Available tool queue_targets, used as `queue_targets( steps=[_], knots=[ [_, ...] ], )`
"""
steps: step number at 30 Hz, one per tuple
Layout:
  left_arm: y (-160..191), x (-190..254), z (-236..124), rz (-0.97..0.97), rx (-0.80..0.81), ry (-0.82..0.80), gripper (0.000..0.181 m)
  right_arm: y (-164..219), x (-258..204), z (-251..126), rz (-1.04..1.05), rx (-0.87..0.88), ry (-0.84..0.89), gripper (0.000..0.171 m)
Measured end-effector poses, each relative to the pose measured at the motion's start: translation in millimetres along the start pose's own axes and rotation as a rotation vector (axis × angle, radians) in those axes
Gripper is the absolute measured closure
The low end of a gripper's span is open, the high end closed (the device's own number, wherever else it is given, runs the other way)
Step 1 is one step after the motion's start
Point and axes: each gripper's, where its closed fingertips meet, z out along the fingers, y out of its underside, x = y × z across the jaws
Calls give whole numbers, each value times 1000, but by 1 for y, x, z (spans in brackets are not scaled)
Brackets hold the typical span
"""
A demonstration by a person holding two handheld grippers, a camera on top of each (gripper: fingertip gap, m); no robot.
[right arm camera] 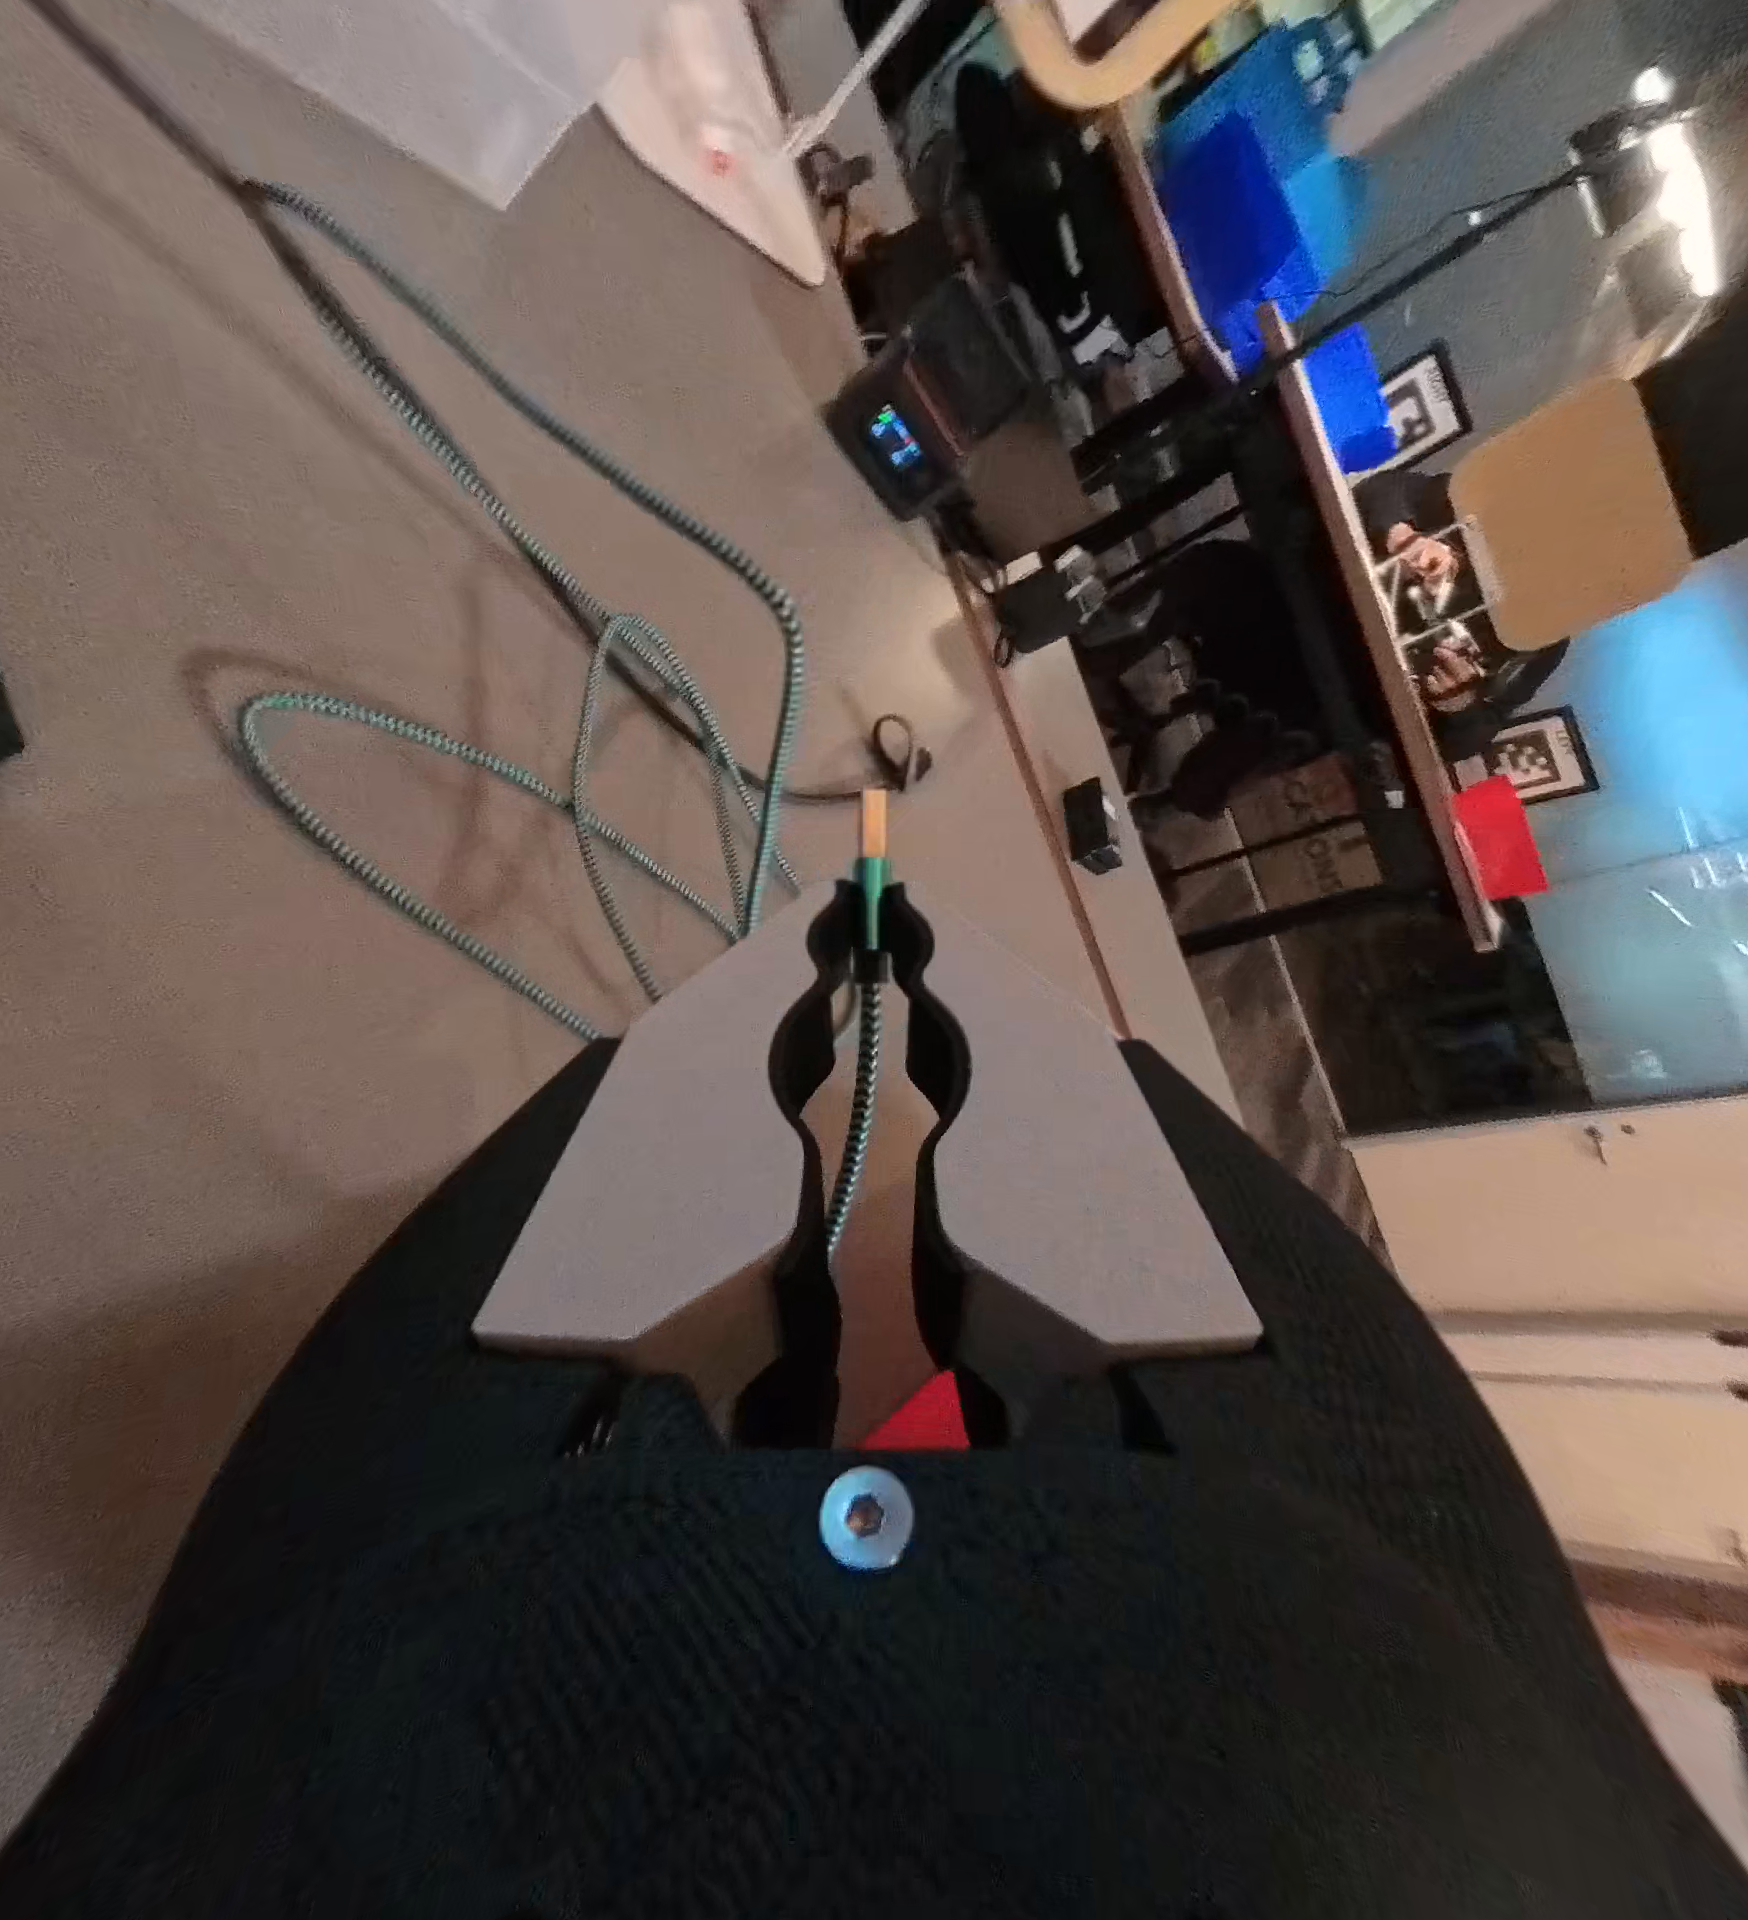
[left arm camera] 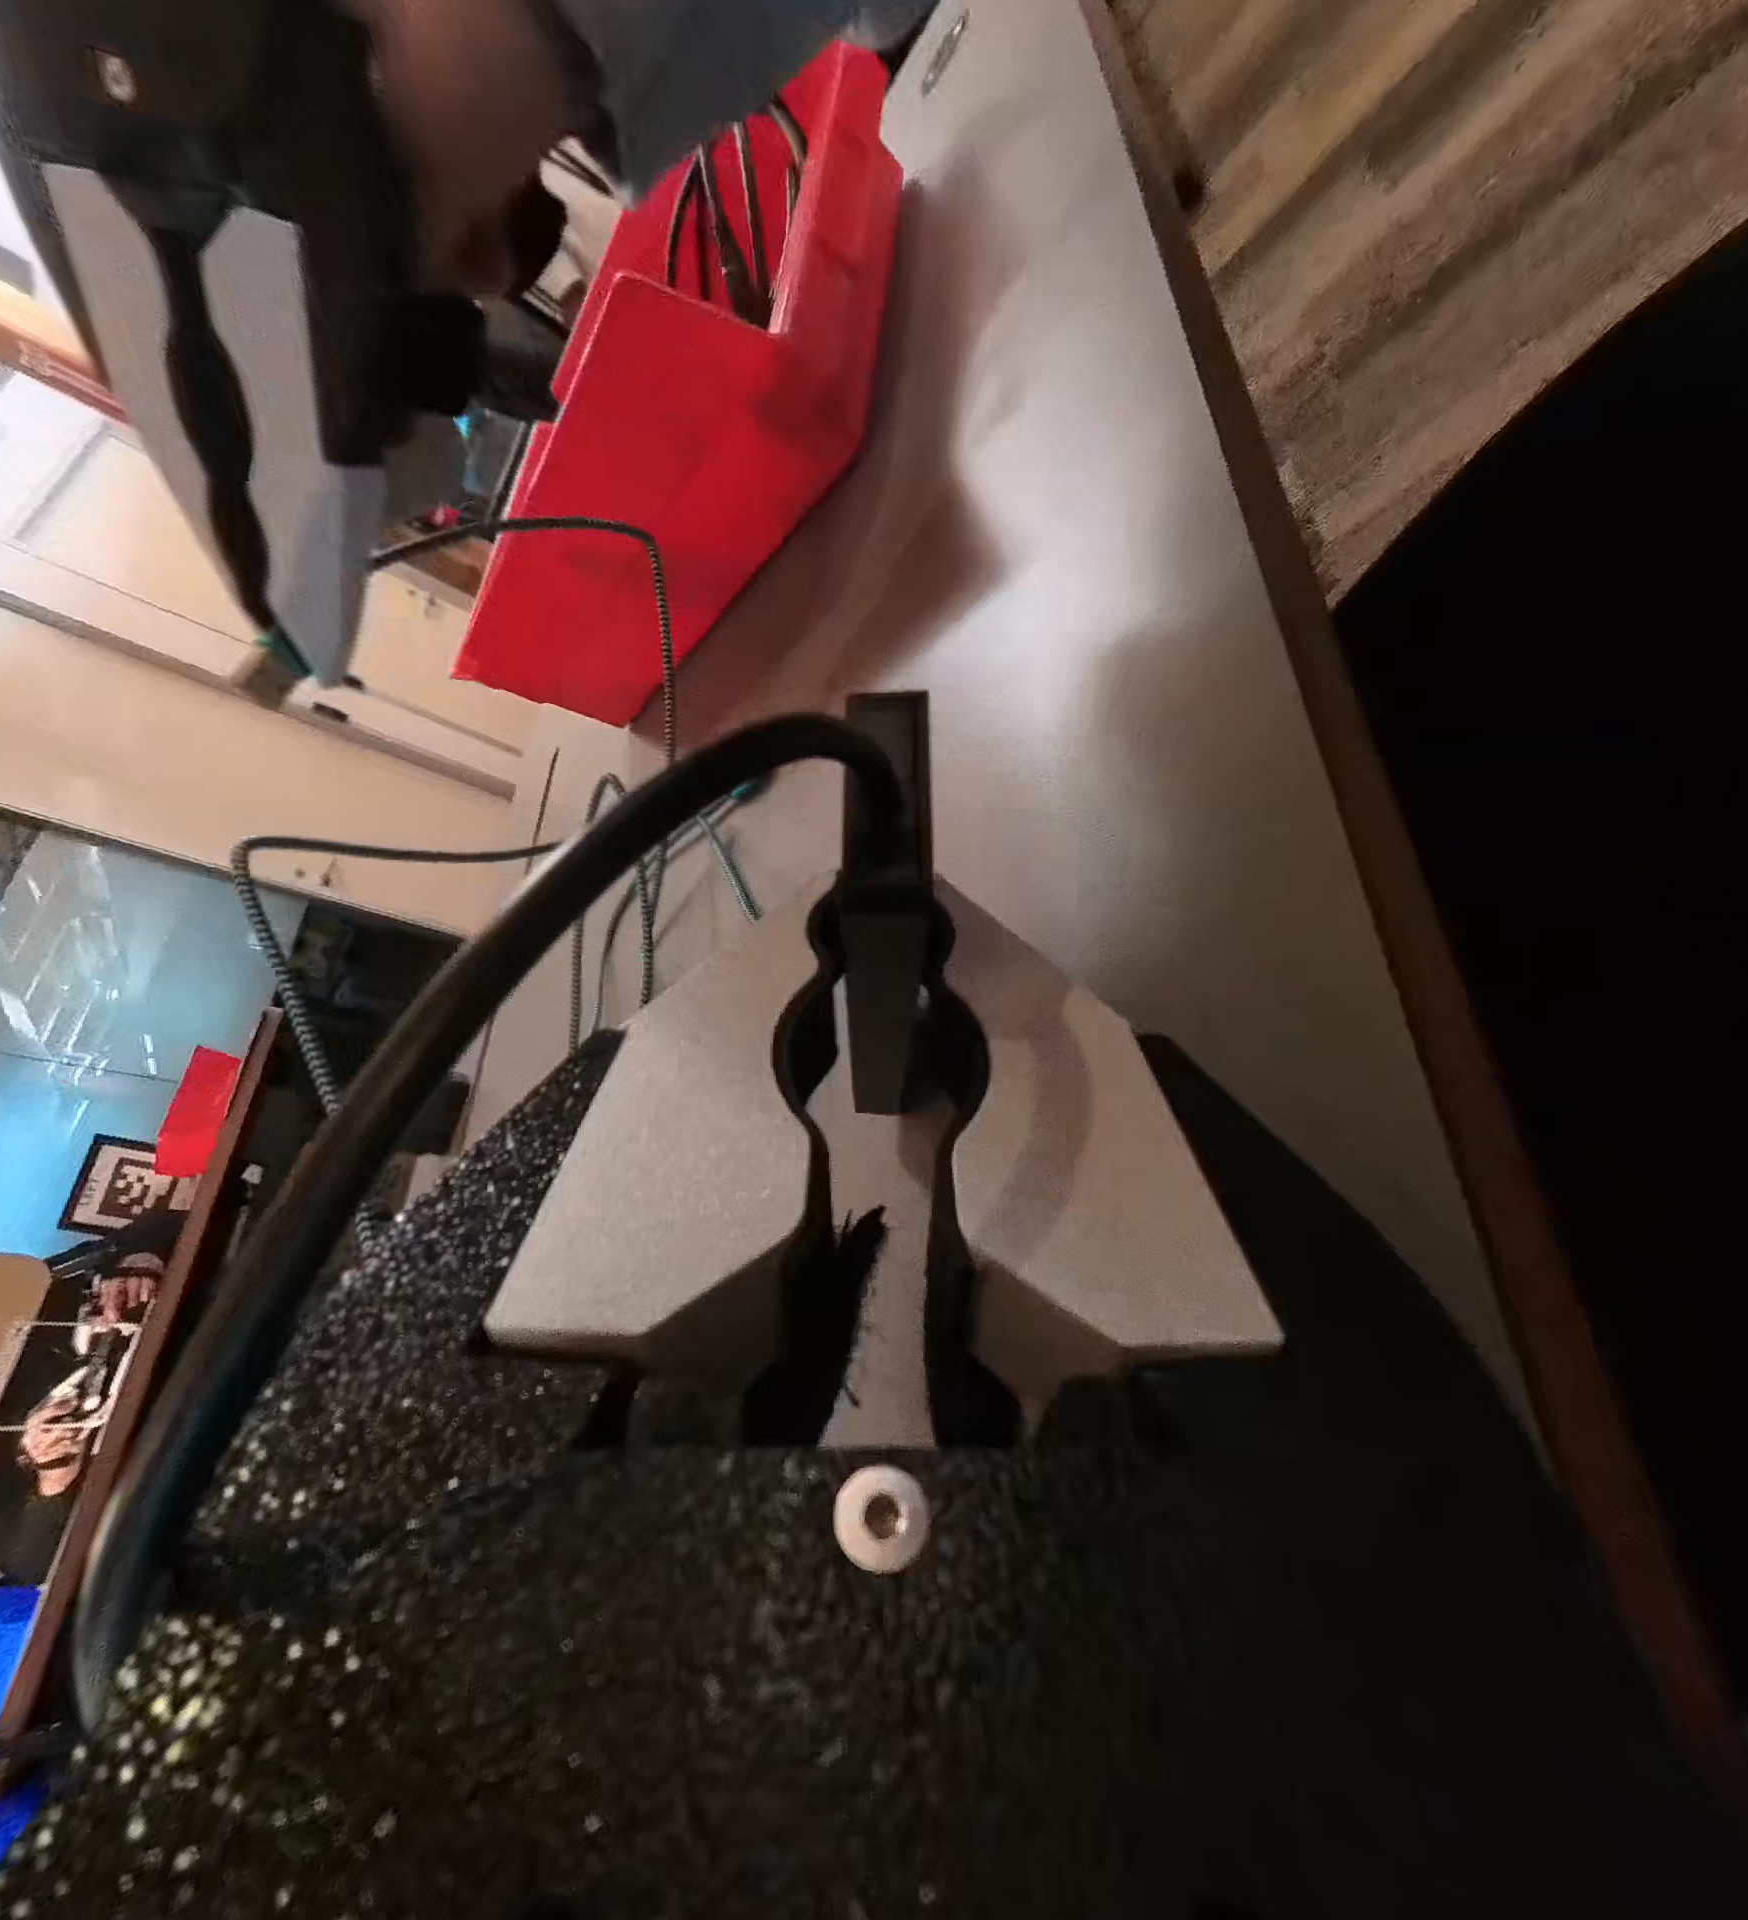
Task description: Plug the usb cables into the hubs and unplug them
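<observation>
Left gripper (left arm camera: 885,914): clamped on a black hub (left arm camera: 885,997), its thick black lead (left arm camera: 350,1122) arcing away, held off the white table (left arm camera: 1109,727), presumably to steady the port. Right gripper (right arm camera: 870,920): pinching the green plug (right arm camera: 872,904) of a braided usb cable (right arm camera: 537,748), connector forward for insertion; slack coiled on the table. Red bin (left arm camera: 704,447) beyond; its contents unclear.

The cable (right arm camera: 496,436) is braided in teal and black, its plug (right arm camera: 872,914) green with a pale metal tip. The bin (left arm camera: 704,436) at upper centre is bright red. The hub (left arm camera: 889,935) is black, the desk (left arm camera: 1109,623) off-white.
</observation>
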Motion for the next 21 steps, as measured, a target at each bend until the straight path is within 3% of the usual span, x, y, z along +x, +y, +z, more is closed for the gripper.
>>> queue_targets(
  steps=[3, 7, 12, 15, 16, 17, 18, 21],
  knots=[
    [0, -2, -1, -19, 7, -2, 174, -24, -11, 0, 22, 121, -154, 164],
    [1, -5, -2, -38, 14, -8, 174, -34, -27, 13, -23, 91, -322, 113],
    [1, -3, -2, -38, 17, 4, 174, -68, -47, 41, -54, 120, -466, 103],
    [1, -3, -2, -40, 19, 5, 174, -81, -73, 62, -90, 66, -583, 116],
    [1, -3, -3, -47, 21, 5, 174, -80, -77, 71, -125, 32, -578, 127],
    [2, -5, -4, -57, 23, 0, 174, -78, -79, 78, -172, 1, -571, 156],
    [2, -8, -5, -70, 24, -13, 174, -80, -78, 83, -205, -9, -550, 169],
    [3, -24, -11, -125, 43, -90, 174, -87, -64, 85, -177, -28, -520, 171]
  ],
)
